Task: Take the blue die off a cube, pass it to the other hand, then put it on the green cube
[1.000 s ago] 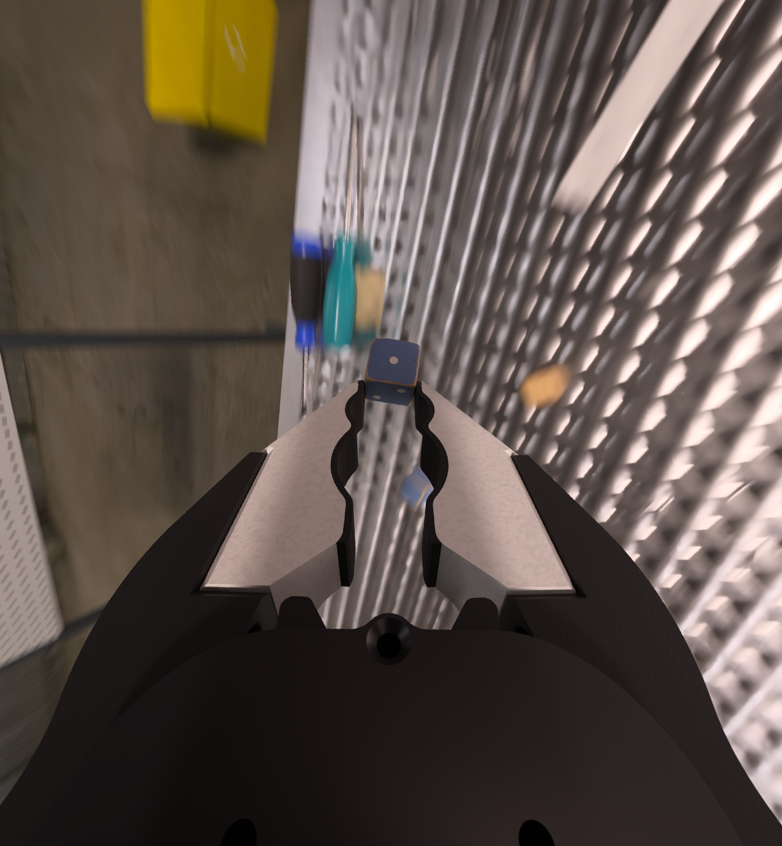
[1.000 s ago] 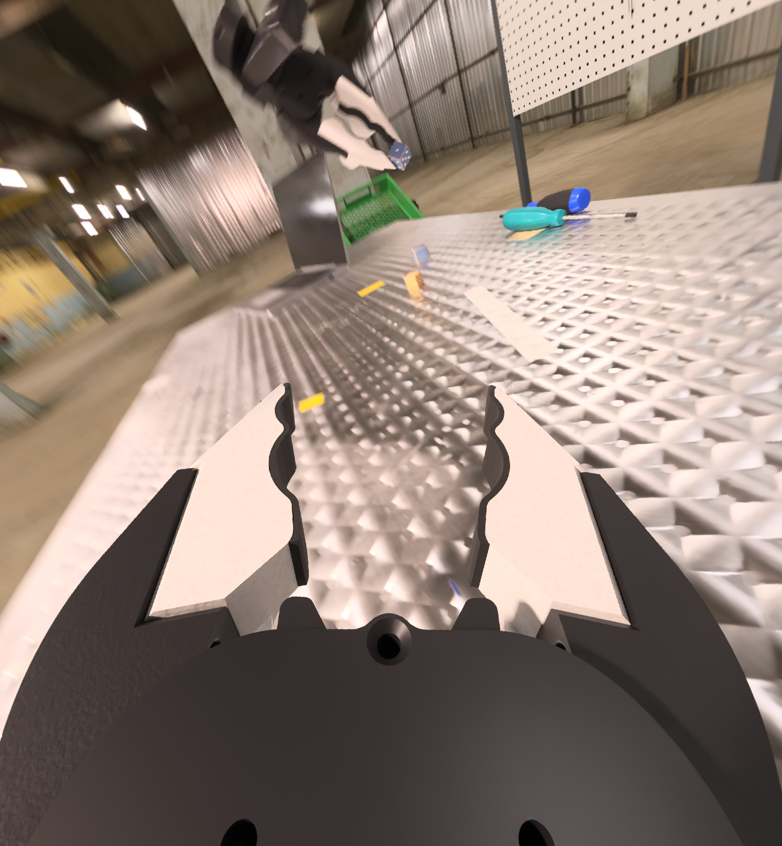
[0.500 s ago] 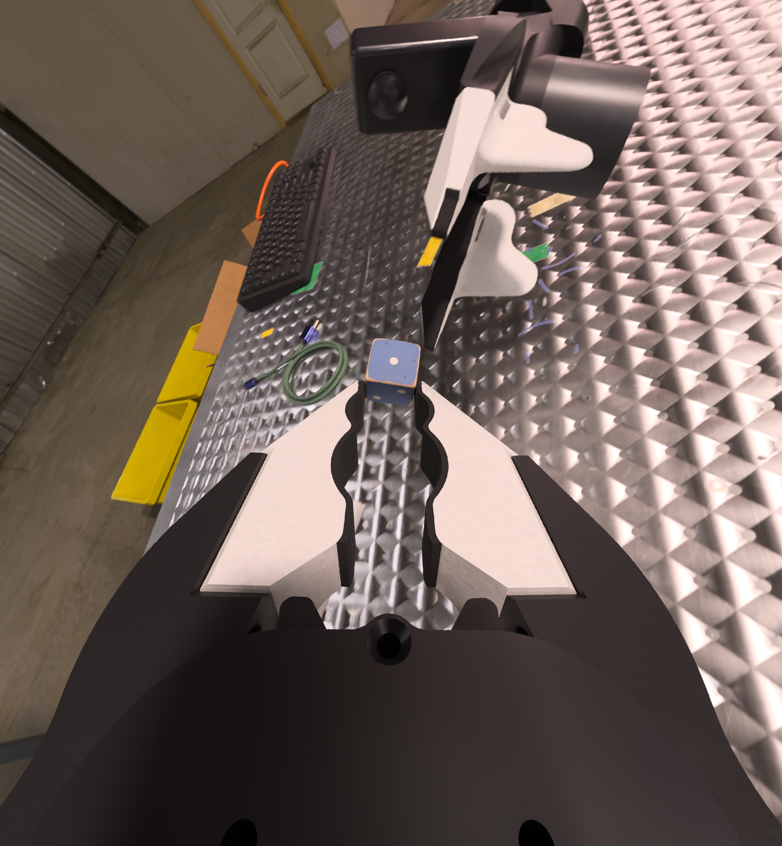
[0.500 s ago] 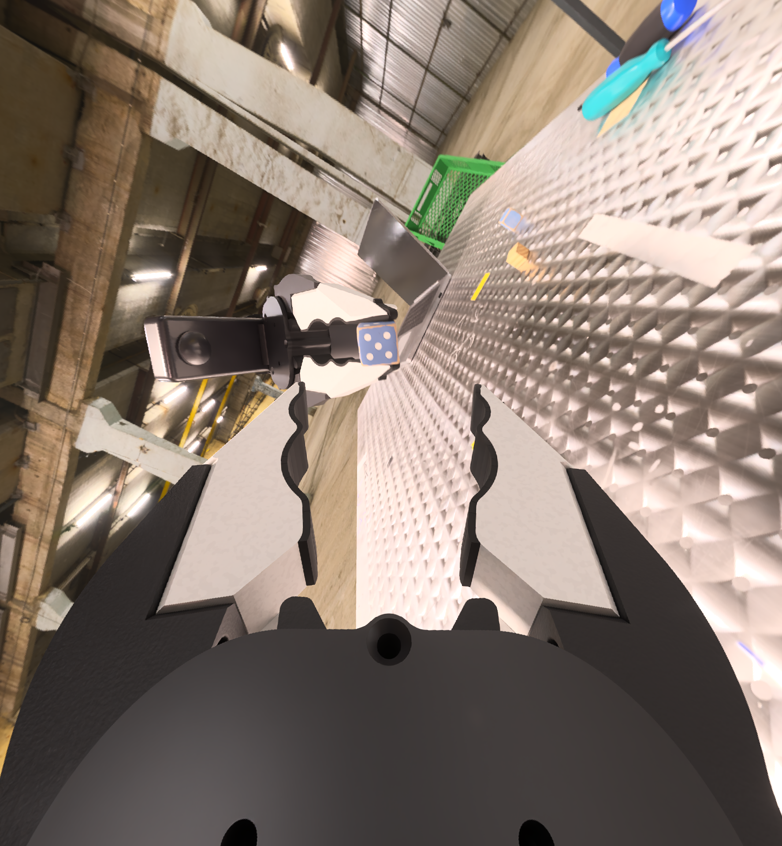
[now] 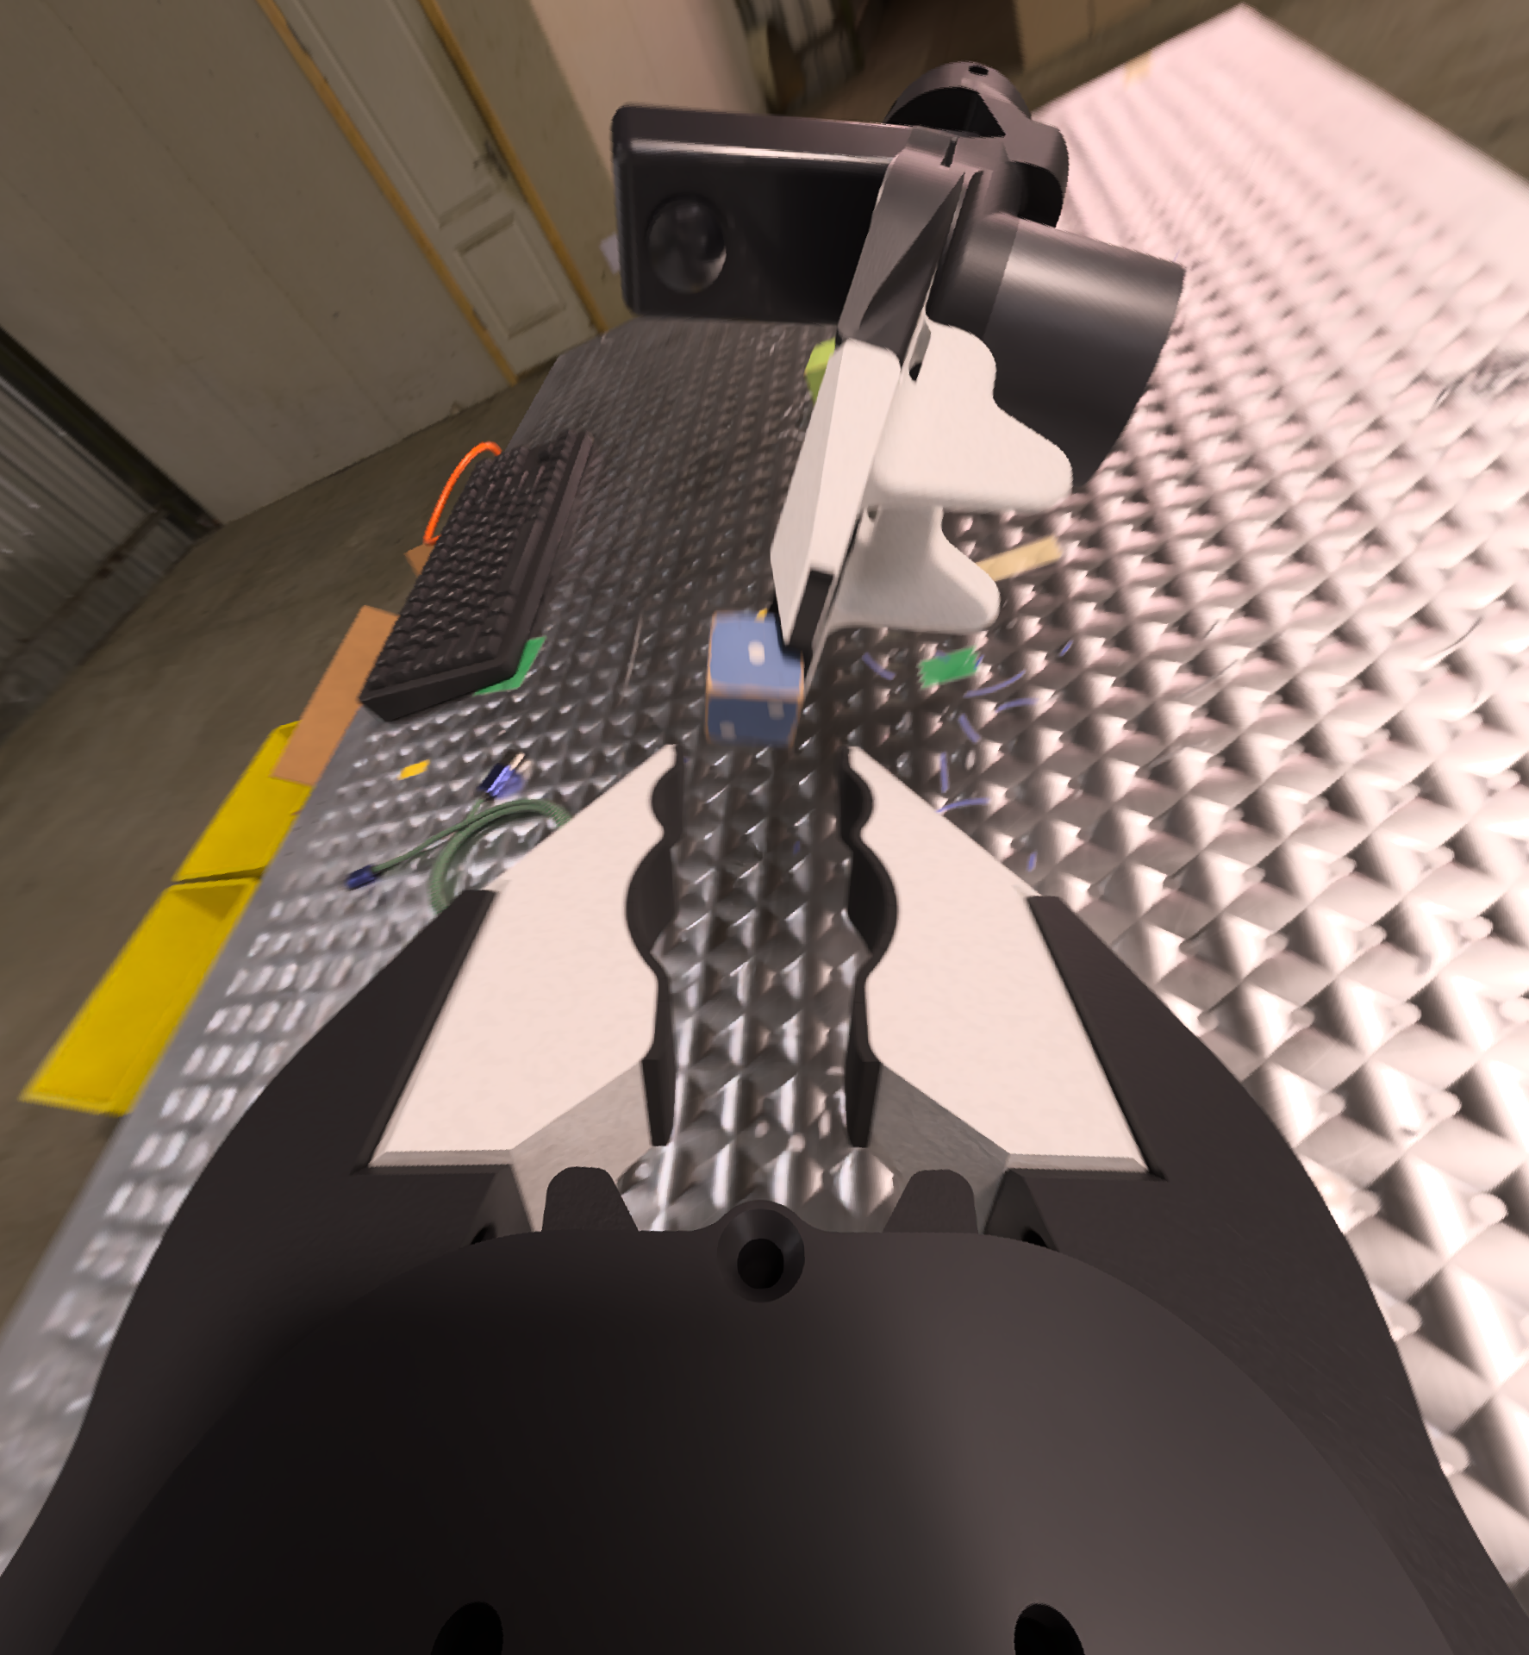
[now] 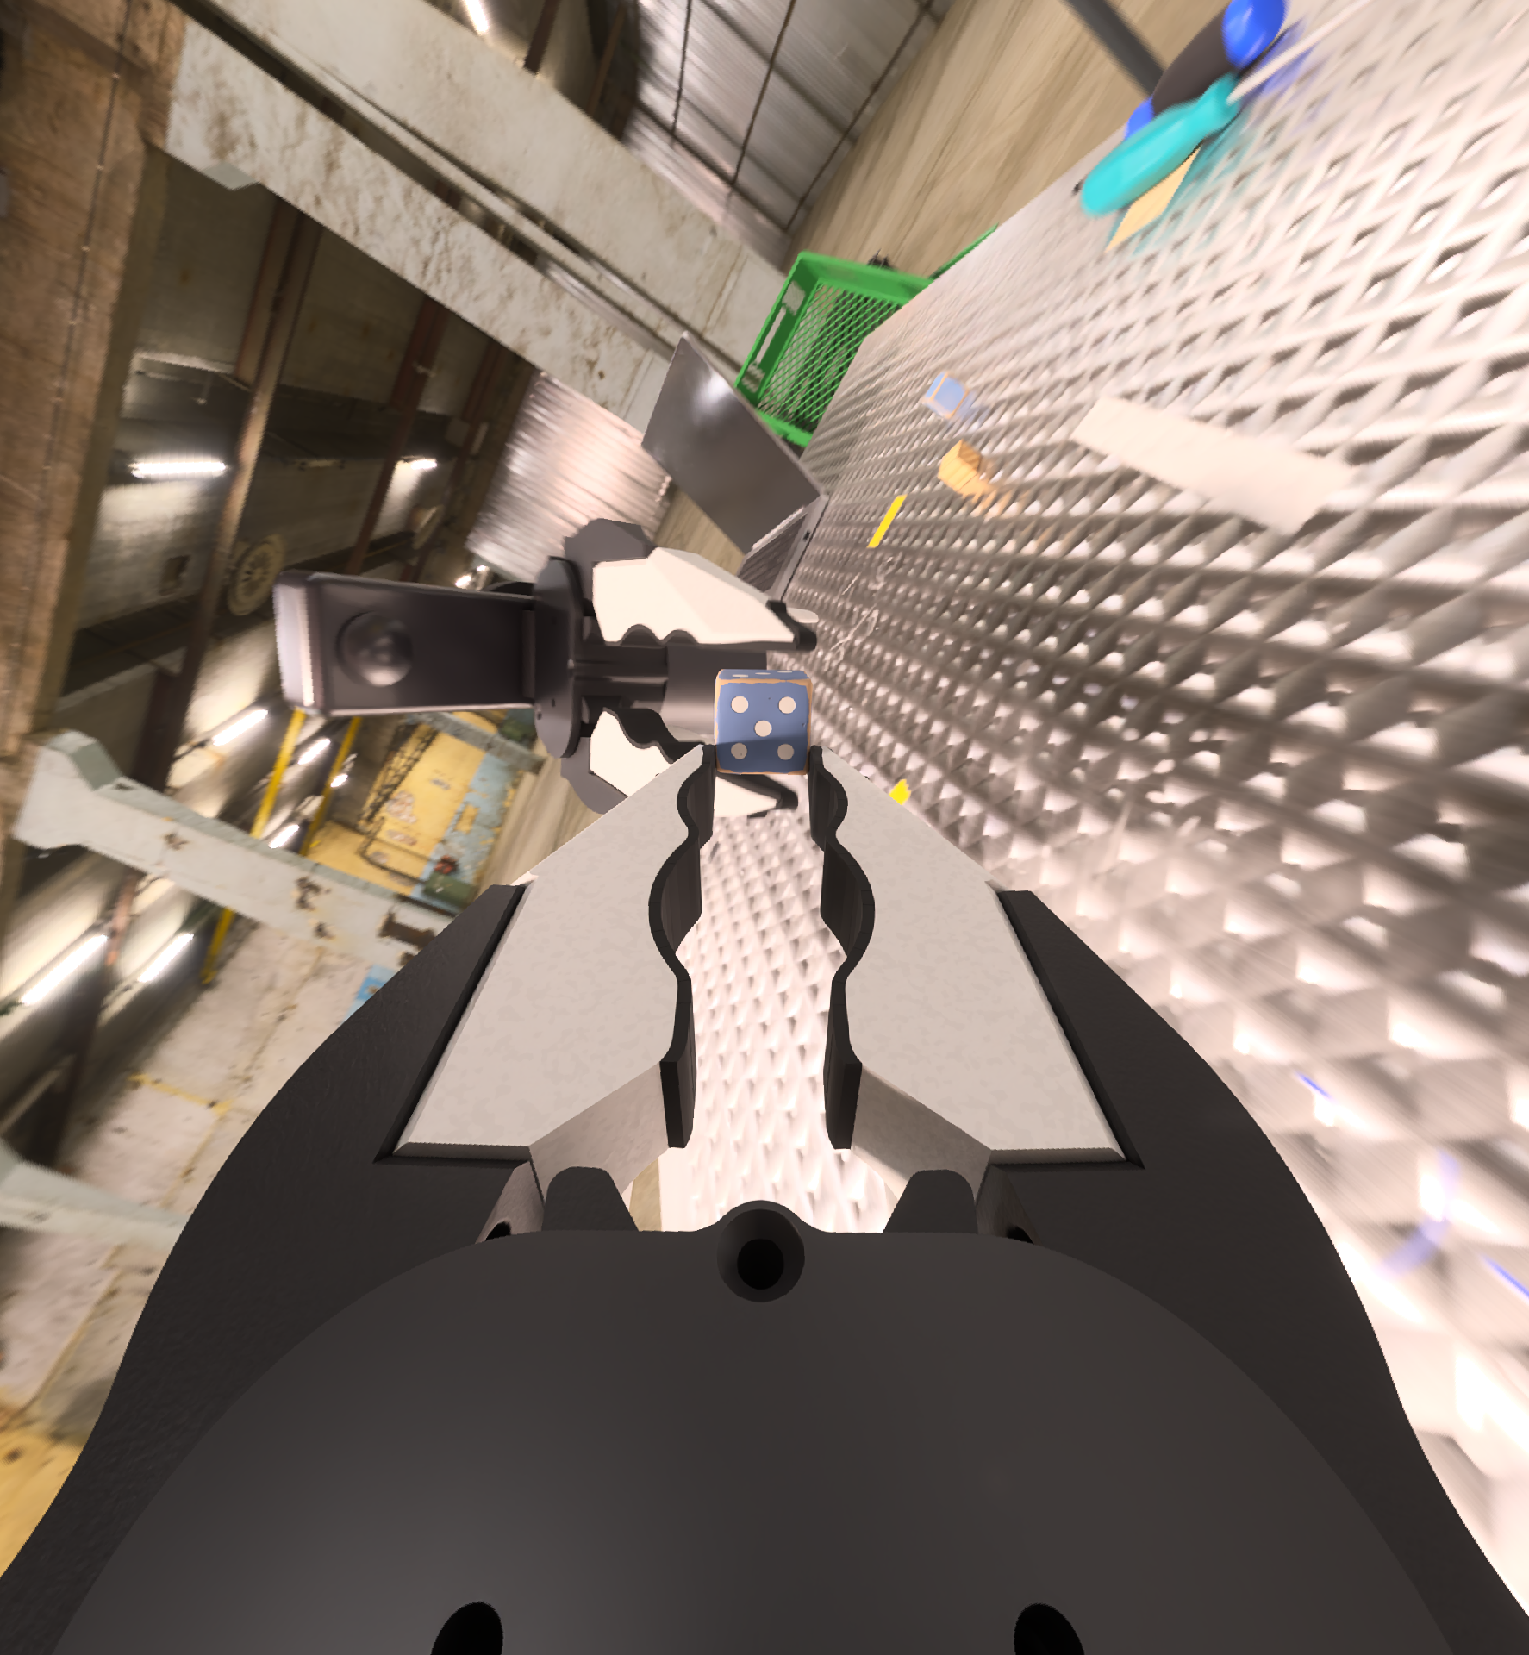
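Right wrist view shows the right gripper [image 6: 759,772] closed on the blue die [image 6: 761,722] at its fingertips above the table [image 6: 1280,806], while the left gripper [image 6: 743,707], just behind, stands open.

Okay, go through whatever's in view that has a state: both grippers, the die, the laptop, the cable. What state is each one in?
left gripper: open, the die just beyond its tips.
right gripper: shut on the die at its fingertips.
blue die: held in the air above the table, by the right gripper only.
laptop: lid open.
green cable: loosely coiled, lying on the table.
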`<state>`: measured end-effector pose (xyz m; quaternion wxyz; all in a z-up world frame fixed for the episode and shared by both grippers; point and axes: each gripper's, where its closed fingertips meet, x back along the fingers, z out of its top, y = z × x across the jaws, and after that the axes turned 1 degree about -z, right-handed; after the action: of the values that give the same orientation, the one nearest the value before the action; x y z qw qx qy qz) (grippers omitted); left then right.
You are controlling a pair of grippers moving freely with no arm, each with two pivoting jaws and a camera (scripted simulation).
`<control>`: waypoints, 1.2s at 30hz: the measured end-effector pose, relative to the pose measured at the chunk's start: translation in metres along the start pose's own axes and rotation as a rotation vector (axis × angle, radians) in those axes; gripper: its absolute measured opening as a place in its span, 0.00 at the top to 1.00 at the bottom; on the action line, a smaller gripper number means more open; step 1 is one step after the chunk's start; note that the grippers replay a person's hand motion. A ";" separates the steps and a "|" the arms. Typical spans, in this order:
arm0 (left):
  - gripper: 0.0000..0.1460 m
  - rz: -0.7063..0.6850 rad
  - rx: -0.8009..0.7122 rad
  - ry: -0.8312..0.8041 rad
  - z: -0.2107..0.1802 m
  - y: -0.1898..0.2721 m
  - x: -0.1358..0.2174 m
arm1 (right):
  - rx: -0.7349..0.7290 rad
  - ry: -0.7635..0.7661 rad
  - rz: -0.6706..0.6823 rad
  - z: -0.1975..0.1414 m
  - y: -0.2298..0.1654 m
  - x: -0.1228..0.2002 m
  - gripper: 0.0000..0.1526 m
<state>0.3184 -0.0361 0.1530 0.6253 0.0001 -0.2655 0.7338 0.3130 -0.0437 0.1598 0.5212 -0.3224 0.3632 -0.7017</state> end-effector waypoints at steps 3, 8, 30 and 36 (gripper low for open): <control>0.56 -0.048 0.099 0.084 0.002 0.005 -0.004 | 0.063 0.045 -0.112 0.019 0.000 0.053 0.87; 0.43 -0.113 0.214 0.139 -0.010 0.015 -0.012 | 0.273 0.149 -0.923 0.083 0.048 0.252 0.87; 0.60 -0.162 0.158 0.013 -0.038 0.035 -0.034 | 0.341 0.249 -1.442 0.148 0.072 0.382 0.51; 0.60 -0.124 0.140 0.020 -0.031 0.028 -0.029 | 0.704 0.478 -0.873 0.128 -0.028 0.231 0.51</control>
<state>0.3088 -0.0527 0.1061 0.6707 0.0531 -0.2070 0.7103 0.3484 -0.2839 0.2681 0.1648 -0.0832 0.0505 -0.9815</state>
